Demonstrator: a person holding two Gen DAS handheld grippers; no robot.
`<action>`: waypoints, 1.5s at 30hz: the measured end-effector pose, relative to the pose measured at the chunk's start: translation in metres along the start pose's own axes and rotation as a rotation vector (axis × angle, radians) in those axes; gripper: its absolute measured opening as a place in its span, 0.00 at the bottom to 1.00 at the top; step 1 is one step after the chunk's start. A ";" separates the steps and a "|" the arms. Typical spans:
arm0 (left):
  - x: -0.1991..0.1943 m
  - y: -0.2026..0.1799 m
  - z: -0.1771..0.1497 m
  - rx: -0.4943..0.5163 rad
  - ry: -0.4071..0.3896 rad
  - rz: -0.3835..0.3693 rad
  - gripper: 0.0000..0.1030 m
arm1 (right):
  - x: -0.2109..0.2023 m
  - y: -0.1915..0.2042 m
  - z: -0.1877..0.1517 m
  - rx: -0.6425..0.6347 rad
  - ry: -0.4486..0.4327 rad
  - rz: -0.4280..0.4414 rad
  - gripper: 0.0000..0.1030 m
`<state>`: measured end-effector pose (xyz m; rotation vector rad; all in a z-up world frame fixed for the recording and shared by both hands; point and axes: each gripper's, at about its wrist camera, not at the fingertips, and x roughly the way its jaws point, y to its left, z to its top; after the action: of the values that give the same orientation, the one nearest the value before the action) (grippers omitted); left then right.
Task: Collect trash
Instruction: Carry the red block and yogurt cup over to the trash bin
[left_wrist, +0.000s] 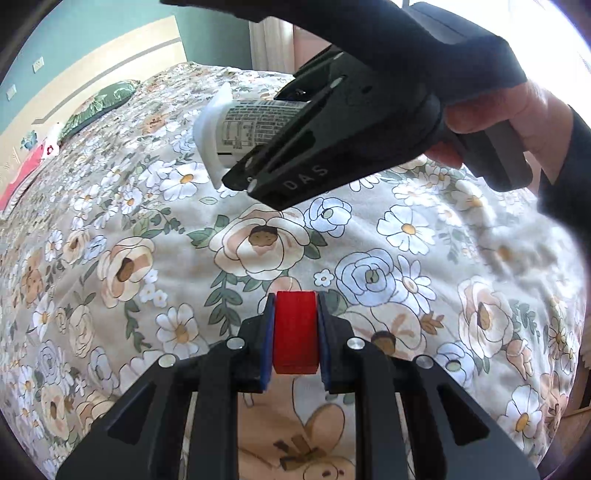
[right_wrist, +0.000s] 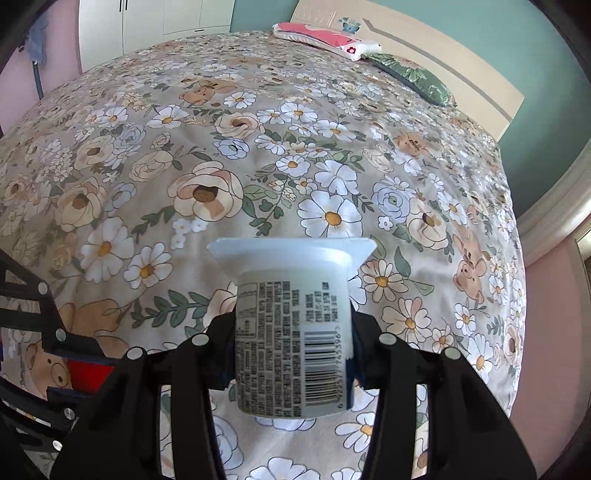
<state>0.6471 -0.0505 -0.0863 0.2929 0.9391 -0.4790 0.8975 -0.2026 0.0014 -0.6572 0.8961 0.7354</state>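
Note:
My left gripper is shut on a red block and holds it above the flowered bedspread. My right gripper is shut on a white yogurt cup with a printed label and barcode, its rim pointing away from me. In the left wrist view the right gripper hangs above the bed at the upper middle, with the cup between its fingers. In the right wrist view the left gripper and the red block show at the lower left.
The bed fills both views. A green leaf-print pillow and a pink and white pillow lie at the headboard. White wardrobe doors stand beyond the far side. A pink wall is to the right.

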 end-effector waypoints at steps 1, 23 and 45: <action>-0.010 0.001 -0.002 -0.004 -0.004 0.013 0.21 | -0.014 0.008 -0.001 -0.008 -0.005 -0.010 0.46; -0.268 -0.088 -0.154 -0.097 -0.043 0.214 0.21 | -0.311 0.244 -0.108 -0.126 -0.135 0.000 0.46; -0.351 -0.154 -0.291 -0.108 -0.073 0.221 0.21 | -0.378 0.386 -0.203 -0.175 -0.130 0.002 0.46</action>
<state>0.1903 0.0390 0.0343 0.2760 0.8467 -0.2335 0.3429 -0.2401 0.1566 -0.7539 0.7184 0.8552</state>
